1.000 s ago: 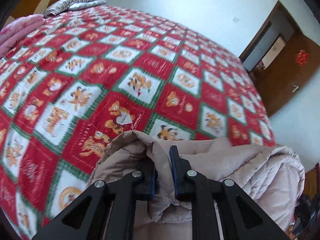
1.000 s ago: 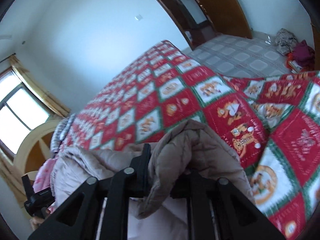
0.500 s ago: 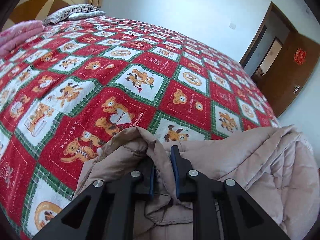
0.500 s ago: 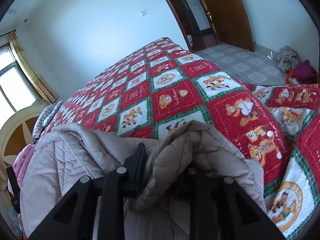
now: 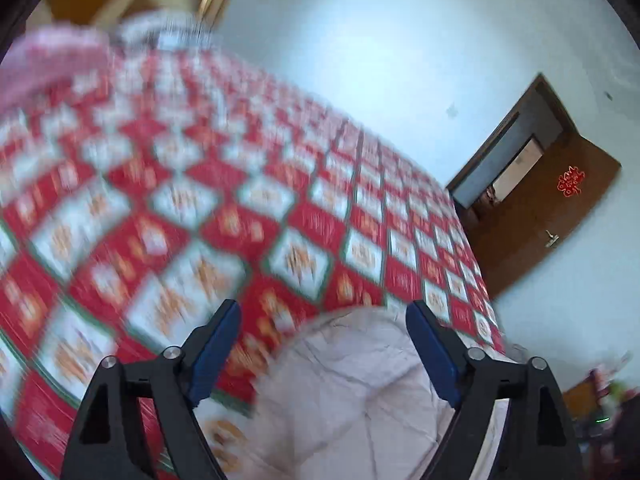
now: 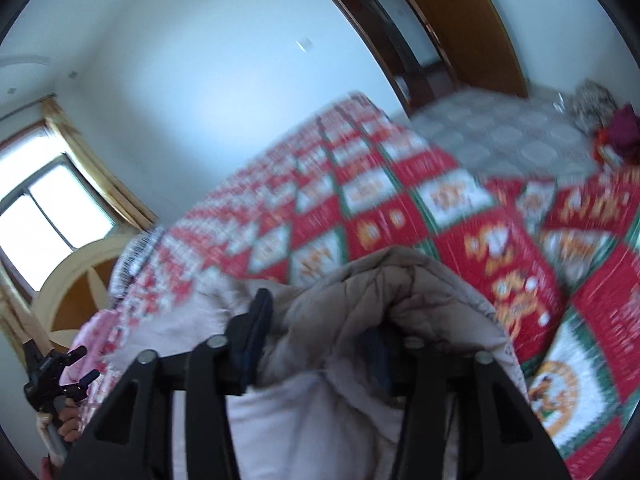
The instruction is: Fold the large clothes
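on the quilted bed (image 5: pixel 280 208), beige padded coat (image 5: pixel 360 380), long axis unclear

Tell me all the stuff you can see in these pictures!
coat: one, beige quilted, on the near edge of the bed, bunched between the right gripper's fingers
bedspread: one, red, white and green checks with cartoon animals, over the whole bed
pillow: one, striped, at the head of the bed
pink bedding: one, pink, beside the pillow
headboard: one, cream and brown, under the window
window: one, bright, yellow curtain beside it
door: one, brown with a red ornament, open
clothes pile: one, dark red and grey, on the floor
left gripper: black with blue pads, opening, above the coat, nothing held
right gripper: black, opening, coat fold between its fingers
hand: one, holding the left gripper
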Demonstrator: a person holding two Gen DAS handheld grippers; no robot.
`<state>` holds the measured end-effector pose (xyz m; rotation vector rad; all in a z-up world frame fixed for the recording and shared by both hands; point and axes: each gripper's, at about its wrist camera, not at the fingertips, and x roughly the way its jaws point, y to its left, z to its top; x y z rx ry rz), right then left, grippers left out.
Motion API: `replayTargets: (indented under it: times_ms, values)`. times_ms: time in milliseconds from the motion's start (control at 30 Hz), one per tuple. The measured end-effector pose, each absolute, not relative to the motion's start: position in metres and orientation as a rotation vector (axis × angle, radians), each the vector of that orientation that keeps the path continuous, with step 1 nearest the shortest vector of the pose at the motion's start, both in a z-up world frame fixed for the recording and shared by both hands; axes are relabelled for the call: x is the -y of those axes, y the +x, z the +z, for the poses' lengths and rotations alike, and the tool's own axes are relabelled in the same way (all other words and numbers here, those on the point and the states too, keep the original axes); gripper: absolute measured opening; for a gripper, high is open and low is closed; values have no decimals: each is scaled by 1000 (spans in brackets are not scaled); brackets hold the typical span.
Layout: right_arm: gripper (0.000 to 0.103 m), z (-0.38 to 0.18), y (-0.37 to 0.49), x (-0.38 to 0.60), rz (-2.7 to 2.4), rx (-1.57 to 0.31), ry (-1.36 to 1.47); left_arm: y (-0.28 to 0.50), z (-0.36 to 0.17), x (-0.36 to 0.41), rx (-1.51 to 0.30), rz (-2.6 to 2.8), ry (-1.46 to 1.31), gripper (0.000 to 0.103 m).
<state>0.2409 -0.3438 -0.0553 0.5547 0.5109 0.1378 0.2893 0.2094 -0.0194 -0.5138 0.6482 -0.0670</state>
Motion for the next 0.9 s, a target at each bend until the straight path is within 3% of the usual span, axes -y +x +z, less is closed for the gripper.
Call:
replayTargets:
  times_ms: [67, 100, 233, 267, 333, 367, 400, 633, 900]
  values:
    - [84, -27, 220, 332, 88, -416, 462, 284, -10, -201, -623, -80, -494, 85]
    - [87, -18, 212, 324, 67, -379, 401, 283, -8, -189, -622, -91, -462, 85]
    - [87, 3, 200, 283, -11, -310, 191, 290, -20, -119, -665, -130, -235, 85]
    - [85, 2, 206, 273, 10, -330, 172, 290, -26, -107, -671, -142, -205, 85]
    - [58, -7, 232, 252, 95, -437, 149, 297, -40, -70, -695, -185, -177, 85]
    - [30, -13, 246, 243, 105, -489, 129, 299, -44, -64, -703, -203, -175, 85]
    - [19, -21, 262, 234, 109, -535, 113, 305, -50, -47, -710, -224, -170, 85]
    - [19, -106, 323, 197, 143, -741, 128, 326, -97, -3, -768, -175, -73, 85]
    - [17, -128, 315, 212, 182, -746, 202, 329, -126, -9, -748, -171, -136, 91]
